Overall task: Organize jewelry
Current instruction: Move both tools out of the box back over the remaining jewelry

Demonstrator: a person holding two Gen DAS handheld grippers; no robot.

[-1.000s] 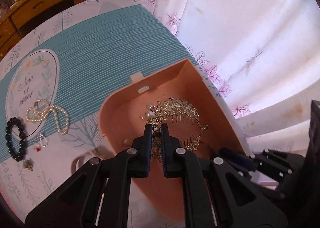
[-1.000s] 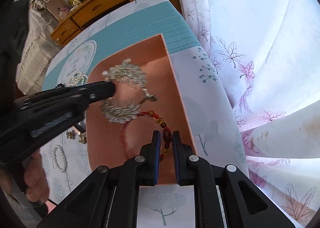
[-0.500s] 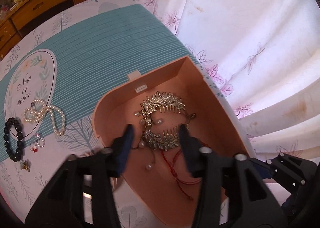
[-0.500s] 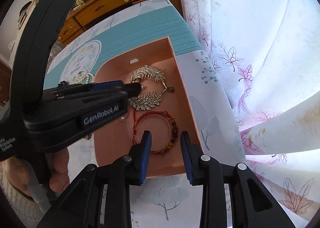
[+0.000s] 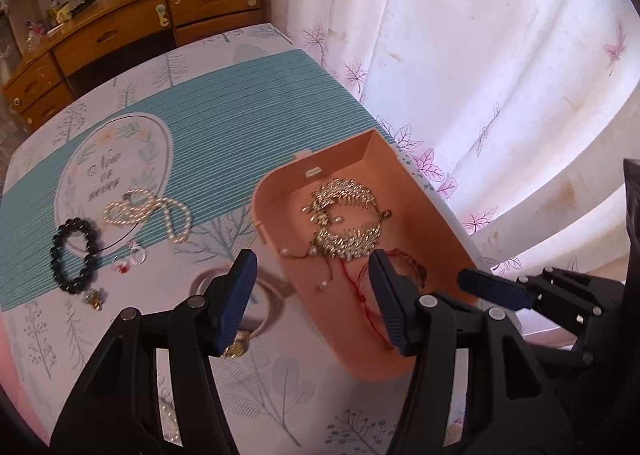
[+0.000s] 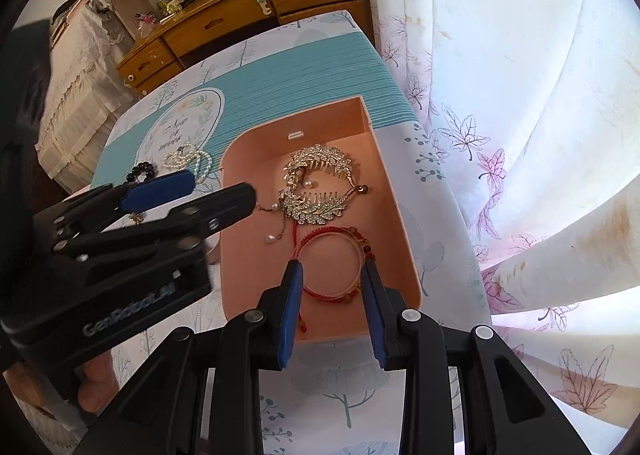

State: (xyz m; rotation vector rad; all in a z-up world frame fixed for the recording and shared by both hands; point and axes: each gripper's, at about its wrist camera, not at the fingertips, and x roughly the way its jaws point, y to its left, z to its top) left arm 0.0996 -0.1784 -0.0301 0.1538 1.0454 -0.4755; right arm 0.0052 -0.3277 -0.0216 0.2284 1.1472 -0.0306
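Pink box on the tablecloth, containing a jewelled hair comb and, nearer the camera, a red bracelet. Pearl necklace and black bead bracelet lie outside. Left gripper and right gripper: fingers spread, holding nothing.

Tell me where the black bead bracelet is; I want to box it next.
In the left wrist view the black bead bracelet lies on the tablecloth at far left, beside the pearl necklace, outside the pink box.
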